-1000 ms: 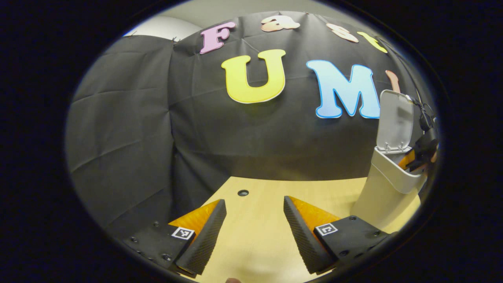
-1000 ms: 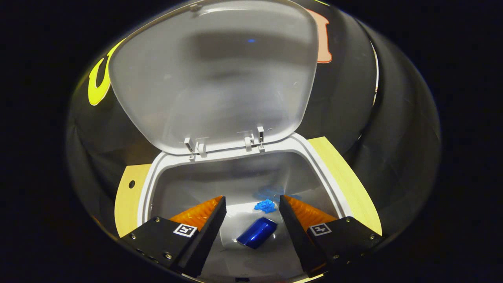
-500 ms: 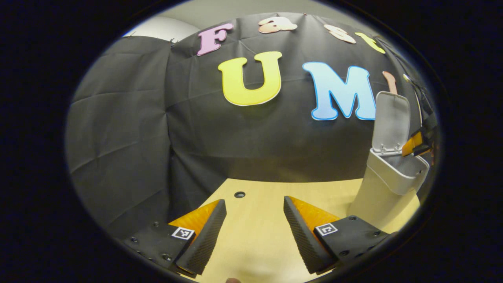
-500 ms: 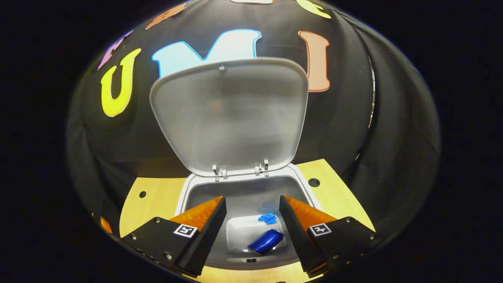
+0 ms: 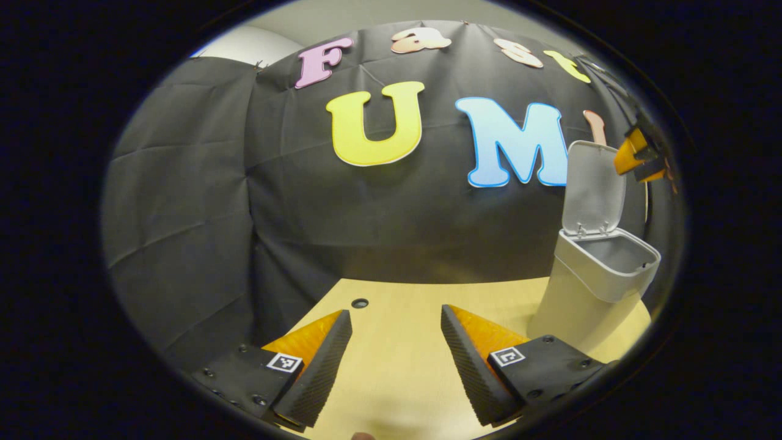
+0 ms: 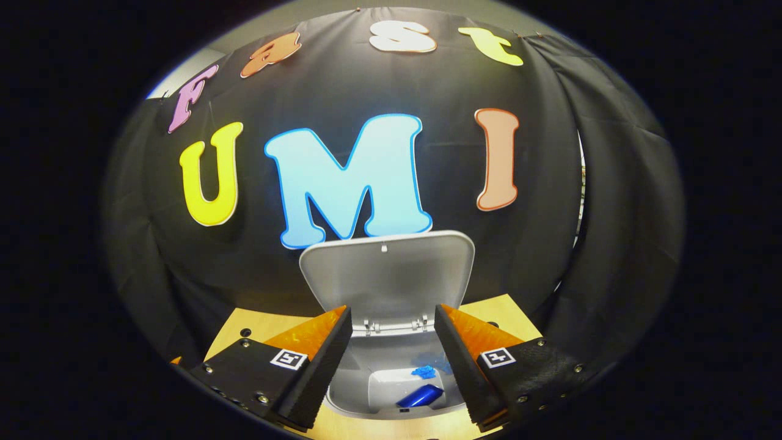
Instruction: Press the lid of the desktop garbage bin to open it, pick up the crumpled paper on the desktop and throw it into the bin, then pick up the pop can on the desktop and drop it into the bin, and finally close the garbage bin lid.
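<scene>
In the left gripper view, the left gripper (image 5: 391, 366) is held wide and empty over the desktop (image 5: 397, 318), lower centre. At the right edge the bin (image 5: 586, 287) stands with its lid (image 5: 594, 189) upright; the right gripper (image 5: 638, 156) is seen just beside the lid's top edge, so it is judged nearer for the closing push. In the right gripper view, that gripper's jaws are spread wide with nothing held, the lid directly ahead at centre; below it the pop can (image 6: 420, 396) and the crumpled paper (image 6: 423, 371) are seen inside the bin.
</scene>
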{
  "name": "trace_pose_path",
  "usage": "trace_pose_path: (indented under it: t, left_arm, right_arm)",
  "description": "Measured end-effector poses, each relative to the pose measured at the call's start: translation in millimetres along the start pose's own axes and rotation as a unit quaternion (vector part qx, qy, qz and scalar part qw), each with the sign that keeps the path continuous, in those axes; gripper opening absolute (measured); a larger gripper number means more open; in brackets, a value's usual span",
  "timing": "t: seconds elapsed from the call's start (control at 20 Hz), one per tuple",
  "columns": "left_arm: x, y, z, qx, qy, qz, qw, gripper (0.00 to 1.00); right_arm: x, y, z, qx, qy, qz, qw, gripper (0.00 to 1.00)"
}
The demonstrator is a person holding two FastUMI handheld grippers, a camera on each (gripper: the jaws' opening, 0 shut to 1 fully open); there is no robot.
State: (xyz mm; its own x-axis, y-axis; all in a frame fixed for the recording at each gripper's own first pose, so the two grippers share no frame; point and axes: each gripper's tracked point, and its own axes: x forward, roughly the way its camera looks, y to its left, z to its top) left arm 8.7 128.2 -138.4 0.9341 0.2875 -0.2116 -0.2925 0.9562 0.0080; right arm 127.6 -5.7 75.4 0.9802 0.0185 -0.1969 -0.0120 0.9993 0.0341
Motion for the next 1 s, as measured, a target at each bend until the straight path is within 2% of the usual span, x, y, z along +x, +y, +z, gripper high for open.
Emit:
trace_pose_path:
  t: [0.25,0.55,0.8,0.9,0.95,1.0]
  left_arm:
    - [-4.4,5.4,0.0,-0.002,-0.003,0.008,1.0,0.96]
    - [-12.4,23.4,-1.2,0.0,-0.002,0.029,1.0,0.96]
    - [-18.1,43.8,-4.4,0.002,0.003,0.056,0.998,0.96]
    - [-19.4,49.4,-6.9,0.001,0.006,0.064,0.998,1.0]
    - [-20.2,51.0,-7.9,0.0,0.007,0.066,0.998,0.96]
    - [-20.3,51.8,-9.3,-0.001,0.009,0.068,0.998,1.0]
  right_arm:
    - [-6.8,0.5,47.7,-0.005,-0.049,-0.001,0.999,0.88]
    - [15.0,-0.5,87.9,-0.014,-0.097,-0.008,0.995,0.87]
    - [40.4,2.1,90.0,-0.007,-0.1,-0.007,0.995,0.87]
    - [48.9,2.0,85.1,-0.01,-0.092,-0.008,0.996,0.87]
    - [51.3,2.1,81.8,-0.011,-0.087,-0.007,0.996,0.87]
    - [53.9,3.5,78.6,-0.015,-0.081,-0.007,0.997,0.87]
